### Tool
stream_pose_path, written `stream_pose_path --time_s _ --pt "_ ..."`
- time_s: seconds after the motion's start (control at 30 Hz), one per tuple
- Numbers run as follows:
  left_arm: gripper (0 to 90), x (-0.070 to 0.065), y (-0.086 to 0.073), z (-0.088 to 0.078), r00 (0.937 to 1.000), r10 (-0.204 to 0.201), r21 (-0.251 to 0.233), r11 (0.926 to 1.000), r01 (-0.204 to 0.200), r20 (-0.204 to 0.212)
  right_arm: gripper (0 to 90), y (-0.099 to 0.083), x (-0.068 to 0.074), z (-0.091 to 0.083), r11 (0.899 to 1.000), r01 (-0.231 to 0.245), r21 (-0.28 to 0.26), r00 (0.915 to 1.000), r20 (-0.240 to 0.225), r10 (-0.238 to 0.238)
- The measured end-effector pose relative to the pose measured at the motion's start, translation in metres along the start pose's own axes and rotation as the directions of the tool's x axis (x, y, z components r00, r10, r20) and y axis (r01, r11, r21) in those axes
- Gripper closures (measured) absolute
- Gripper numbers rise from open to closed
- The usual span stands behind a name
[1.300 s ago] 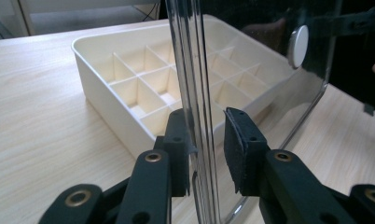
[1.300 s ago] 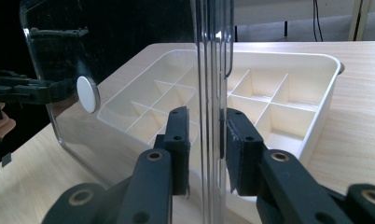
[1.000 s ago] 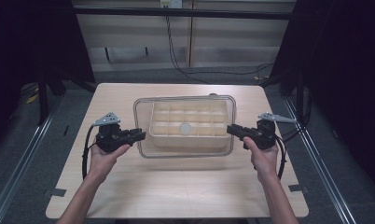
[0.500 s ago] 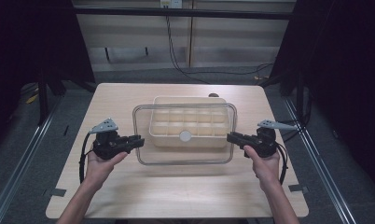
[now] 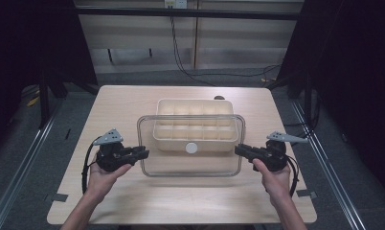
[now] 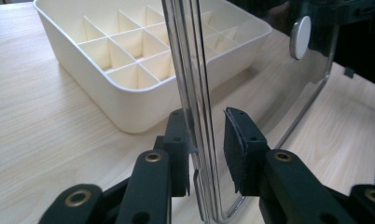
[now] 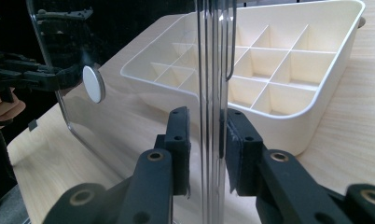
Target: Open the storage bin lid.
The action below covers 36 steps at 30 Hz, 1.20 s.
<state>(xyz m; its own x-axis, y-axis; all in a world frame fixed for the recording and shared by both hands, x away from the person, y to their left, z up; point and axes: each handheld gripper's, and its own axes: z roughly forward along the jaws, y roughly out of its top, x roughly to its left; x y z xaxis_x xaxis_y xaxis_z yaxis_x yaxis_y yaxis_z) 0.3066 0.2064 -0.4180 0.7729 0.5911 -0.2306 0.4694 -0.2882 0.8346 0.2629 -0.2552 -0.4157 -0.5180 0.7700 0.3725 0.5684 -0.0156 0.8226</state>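
1. Grippers flank a clear lid in the high view: the left gripper meets its left short edge, the right gripper its right short edge. The lid's long axis runs left to right across the wooden table, and it overlaps the near half of a cream divided tray.
2. Left gripper view: the left gripper straddles the lid rim, seen edge-on and upright in this view; one pad touches, with a gap at the other. The white knob faces the tray.
3. Right gripper view: the right gripper is clenched on the lid rim, both pads against it. The knob and the tray lie beyond.
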Motion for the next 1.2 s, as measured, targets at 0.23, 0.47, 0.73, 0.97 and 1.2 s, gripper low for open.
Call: stream_pose_path --time_s 0.23,0.47,0.73,0.97,1.2 --pt "71.2 -0.003 -0.008 -0.001 1.0000 -0.006 0.026 0.9996 0.006 0.005 73.7 -0.009 0.003 -0.003 1.000 -0.012 0.012 0.9998 -0.013 0.012" --pt "71.2 -0.010 -0.012 -0.002 0.9999 0.000 0.048 0.9988 0.000 0.012 73.7 -0.018 0.004 -0.008 0.999 -0.023 0.032 0.9996 -0.016 0.024" --pt "71.1 -0.019 -0.018 -0.003 0.9999 0.007 0.076 0.9971 -0.008 0.013 73.6 -0.026 0.008 -0.015 0.999 -0.035 0.026 0.9994 -0.004 0.035" --pt "71.7 -0.025 -0.021 -0.011 0.9997 0.005 0.070 0.9975 -0.006 0.026 73.9 -0.030 0.012 -0.022 0.999 -0.036 0.031 0.9991 -0.019 0.037" --pt "72.0 -0.028 -0.029 -0.014 0.9993 -0.011 0.085 0.9963 0.008 0.036 73.9 -0.034 0.015 -0.023 0.998 -0.039 0.048 0.9986 -0.033 0.041"
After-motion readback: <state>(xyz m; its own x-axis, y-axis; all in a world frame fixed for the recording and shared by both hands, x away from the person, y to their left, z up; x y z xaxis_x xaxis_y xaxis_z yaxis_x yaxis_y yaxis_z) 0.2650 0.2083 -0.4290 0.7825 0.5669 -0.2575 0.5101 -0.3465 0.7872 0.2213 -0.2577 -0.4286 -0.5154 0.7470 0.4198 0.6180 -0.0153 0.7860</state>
